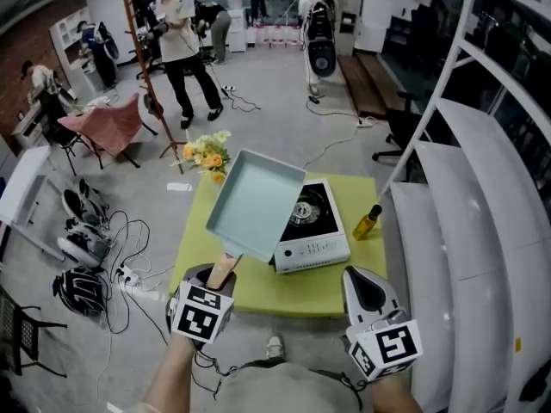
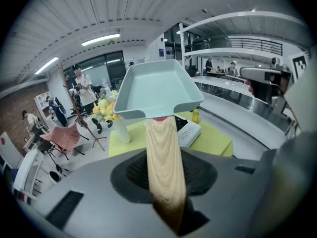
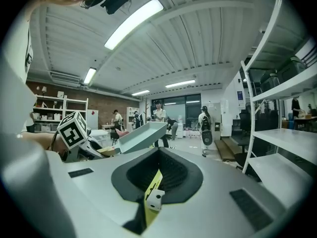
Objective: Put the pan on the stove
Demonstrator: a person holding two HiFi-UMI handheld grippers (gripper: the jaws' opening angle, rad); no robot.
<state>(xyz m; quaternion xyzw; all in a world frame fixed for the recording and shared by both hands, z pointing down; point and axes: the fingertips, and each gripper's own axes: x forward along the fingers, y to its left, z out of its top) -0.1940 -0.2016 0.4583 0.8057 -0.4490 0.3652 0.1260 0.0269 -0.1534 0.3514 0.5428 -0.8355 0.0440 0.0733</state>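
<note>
A pale blue-green square pan (image 1: 254,205) with a light wooden handle (image 1: 222,271) hangs tilted in the air, over the table's left half and the left edge of the white portable stove (image 1: 312,226). My left gripper (image 1: 215,282) is shut on the handle (image 2: 163,162), and the pan (image 2: 156,88) fills the view ahead of it. The stove stands on the yellow-green table (image 1: 258,286). My right gripper (image 1: 368,295) hangs at the table's front right edge, jaws together and empty. From the right gripper view the pan (image 3: 141,135) shows to the left.
A yellow oil bottle (image 1: 368,223) stands right of the stove. A vase of yellow flowers (image 1: 208,155) sits at the table's far left corner. White shelving (image 1: 482,196) runs along the right. Cables and shoes (image 1: 86,231) lie on the floor at left; people stand beyond.
</note>
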